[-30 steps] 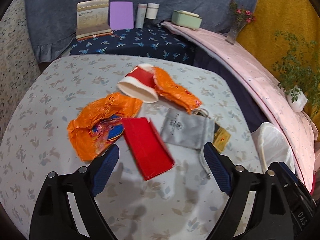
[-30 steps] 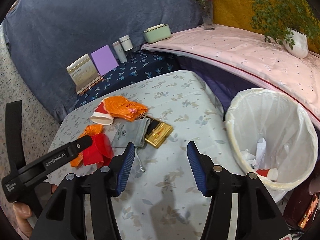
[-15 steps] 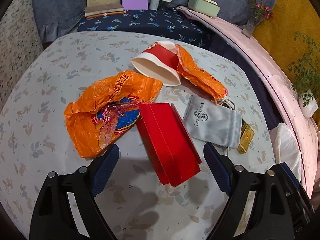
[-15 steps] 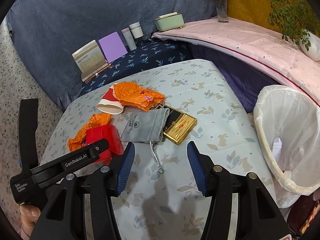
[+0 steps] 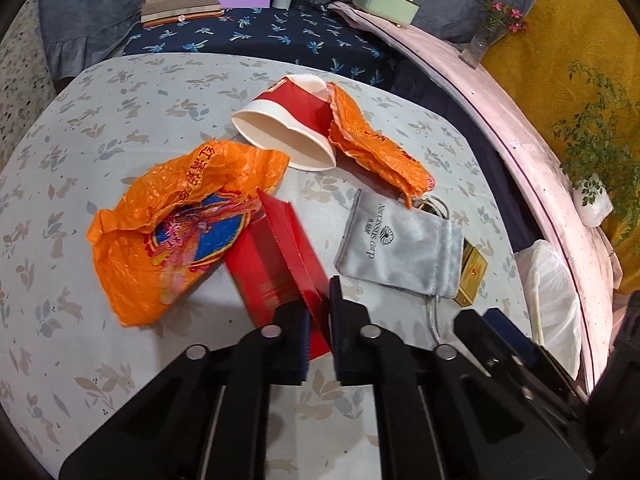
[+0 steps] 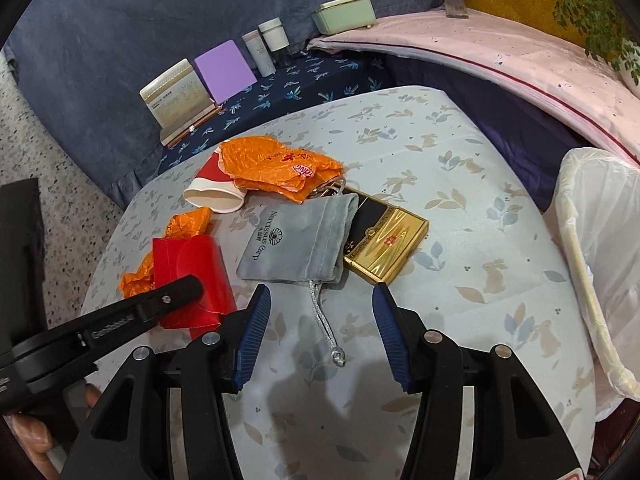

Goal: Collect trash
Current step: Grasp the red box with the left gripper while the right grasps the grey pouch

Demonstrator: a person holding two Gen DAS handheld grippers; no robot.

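On the rabbit-print table (image 6: 492, 312) lies trash: a red box (image 5: 276, 264), a big orange bag (image 5: 172, 240), a tipped red paper cup (image 5: 288, 128) and an orange wrapper (image 5: 372, 148). My left gripper (image 5: 320, 312) is closing, its pads pinching the near edge of the red box (image 6: 188, 268). My right gripper (image 6: 320, 320) hovers open and narrowing slightly over the drawstring of a grey pouch (image 6: 296, 240); nothing sits between its pads. A gold box (image 6: 384, 240) pokes out from under the pouch.
A white-lined bin (image 6: 592, 240) stands off the table's right edge. Behind the table, a dark blue cloth holds a book (image 6: 176, 100), a purple card (image 6: 224, 68), bottles (image 6: 268, 48) and a green box (image 6: 344, 14). A pink ledge (image 6: 500, 60) carries plants.
My left jaws went from wide open to pinched on the red box's edge, and the box tilted. My right gripper came lower and nearer to the grey pouch.
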